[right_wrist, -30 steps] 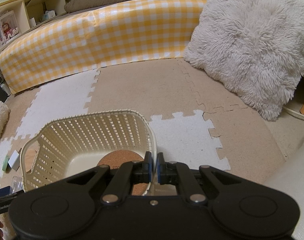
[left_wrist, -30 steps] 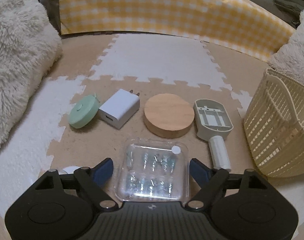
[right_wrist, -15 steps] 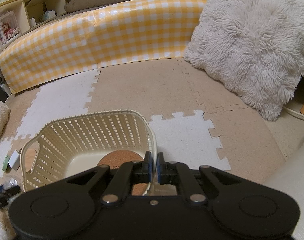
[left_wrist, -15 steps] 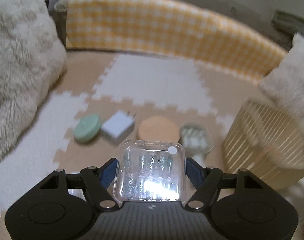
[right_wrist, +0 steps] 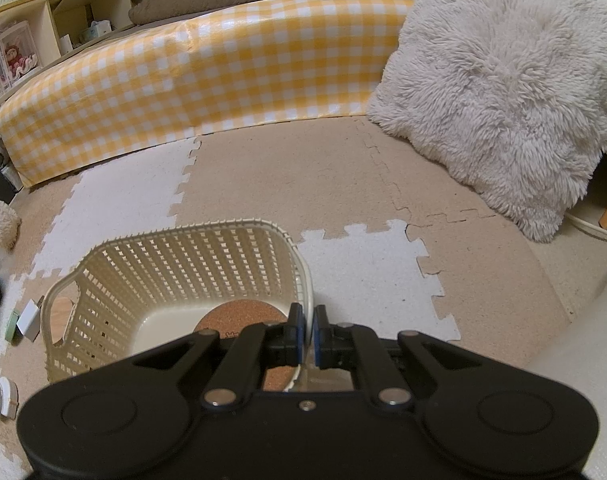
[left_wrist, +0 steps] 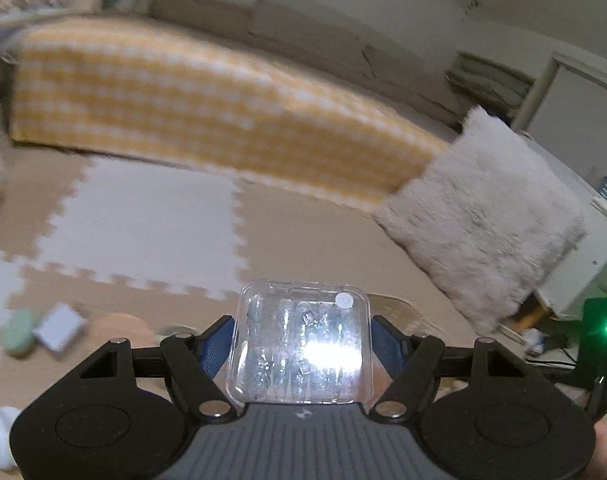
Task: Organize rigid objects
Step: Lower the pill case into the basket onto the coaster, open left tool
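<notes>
Clear case [left_wrist: 301, 344] is sitting between your left gripper's [left_wrist: 301, 344] blue pads [left_wrist: 213, 346], clamped across its width and carried in the air, with the mat [left_wrist: 303, 232] far below. The jaws have just been closing onto it; the pads now look pressed to both sides, though glare on the lid is hiding the contact line.

Your right gripper [right_wrist: 306, 336] is pinched shut on the basket [right_wrist: 175, 248] rim, steadying it. A cork disc [right_wrist: 239, 314] is already lying in the basket.

Risks from here:
- The case is smooth and you are gripping it low, so a fast swing could let it pivot or slip out.
- The view is smearing with motion, so you could be misjudging the basket's edge and clipping the rim.
- If the right gripper lets go early, the basket may tip.

Against a second ago: the case was flat on the mat between wider jaws; now it is lifted and the view is swinging right toward the cushion [left_wrist: 487, 220]. The green disc [left_wrist: 17, 334] and charger [left_wrist: 61, 328] are dropping away at lower left. The right side is unchanged.
</notes>
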Demonstrator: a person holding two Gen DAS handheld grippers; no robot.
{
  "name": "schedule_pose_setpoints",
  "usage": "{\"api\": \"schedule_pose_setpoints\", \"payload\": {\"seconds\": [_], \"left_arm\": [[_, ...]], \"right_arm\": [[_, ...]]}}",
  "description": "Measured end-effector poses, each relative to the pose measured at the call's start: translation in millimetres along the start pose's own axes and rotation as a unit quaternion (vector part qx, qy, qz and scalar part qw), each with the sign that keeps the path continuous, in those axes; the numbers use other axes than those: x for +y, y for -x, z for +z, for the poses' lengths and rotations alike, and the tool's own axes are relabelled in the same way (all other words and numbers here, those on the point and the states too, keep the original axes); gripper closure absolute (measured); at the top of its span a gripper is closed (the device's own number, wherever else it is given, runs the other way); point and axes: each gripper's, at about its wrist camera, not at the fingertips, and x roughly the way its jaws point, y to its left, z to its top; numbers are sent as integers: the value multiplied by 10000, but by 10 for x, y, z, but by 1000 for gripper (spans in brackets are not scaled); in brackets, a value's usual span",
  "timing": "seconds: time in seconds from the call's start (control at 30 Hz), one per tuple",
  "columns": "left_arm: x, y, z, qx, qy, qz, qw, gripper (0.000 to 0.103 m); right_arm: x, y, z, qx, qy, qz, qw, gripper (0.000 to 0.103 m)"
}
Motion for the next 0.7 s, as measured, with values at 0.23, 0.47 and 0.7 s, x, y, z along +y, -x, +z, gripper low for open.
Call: {"api": "schedule_pose_setpoints", "payload": {"seconds": [0.23, 0.47, 0.7], "left_arm": [[-444, -626, 105, 739, -102, -90, 9972, 29], [-454, -1060, 79, 1279, 329, -60, 9912, 29], [-343, -1375, -42, 1501, 929, -106, 9842, 29]], "right_arm": [[6, 2, -1, -1, 2, 3, 10000, 97], [27, 6, -6, -2, 25, 50, 10000, 98], [24, 5, -7, 11, 25, 86, 10000, 98]]}}
